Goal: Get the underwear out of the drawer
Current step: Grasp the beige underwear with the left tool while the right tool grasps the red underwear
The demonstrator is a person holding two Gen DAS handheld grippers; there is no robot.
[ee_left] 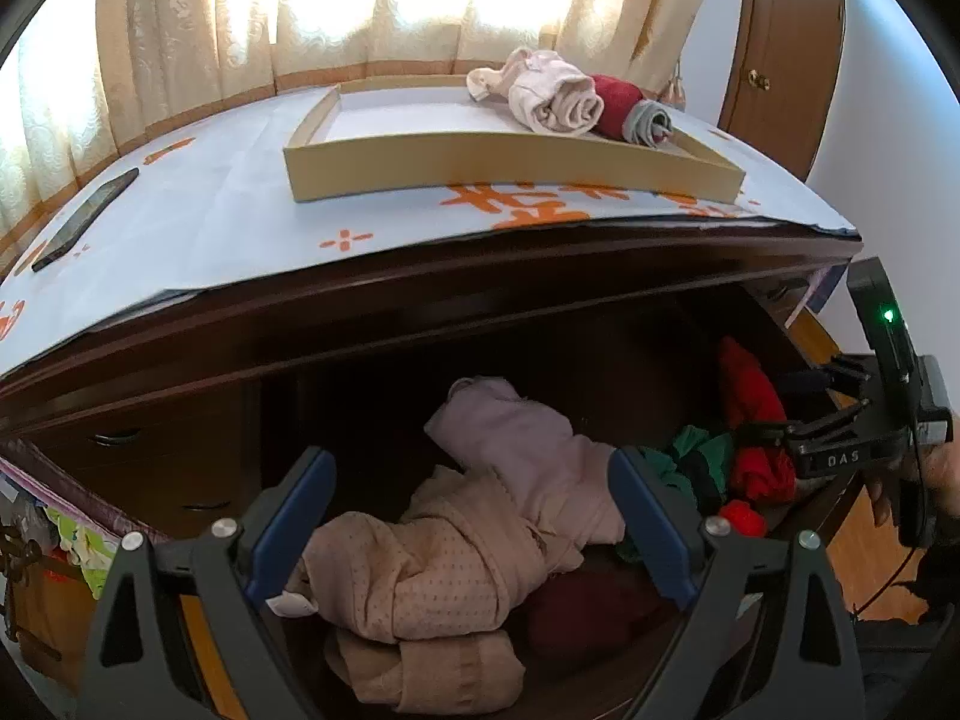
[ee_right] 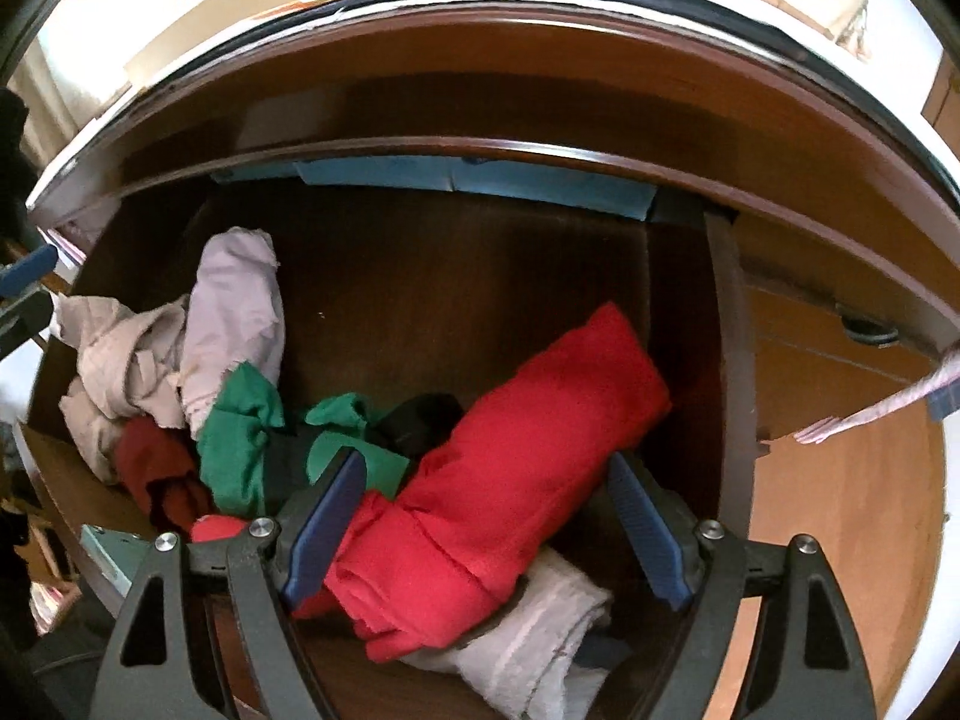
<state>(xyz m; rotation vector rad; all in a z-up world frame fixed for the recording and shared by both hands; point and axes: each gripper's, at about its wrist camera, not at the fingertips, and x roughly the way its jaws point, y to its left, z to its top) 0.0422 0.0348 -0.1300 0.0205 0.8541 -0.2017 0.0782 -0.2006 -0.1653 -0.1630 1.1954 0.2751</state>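
Dark drawer [ee_right: 420, 300] fills mid-frame; right gripper [ee_right: 486, 528] gapes wide astride the red underwear [ee_right: 510, 450] at lower centre, gripping nothing (left gripper [ee_left: 474, 534] likewise empty). Closing could snag the green cloth [ee_right: 240, 444].

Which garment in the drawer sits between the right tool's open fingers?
The bright red roll, lying diagonally at the drawer's right side; the green, lilac and beige pieces lie further left.

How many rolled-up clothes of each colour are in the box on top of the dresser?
Pale pink roll: 1
Red roll: 1
Grey roll: 1
Total: 3
The crumpled pale bit beside the pink one may be part of it, so it is not counted apart.
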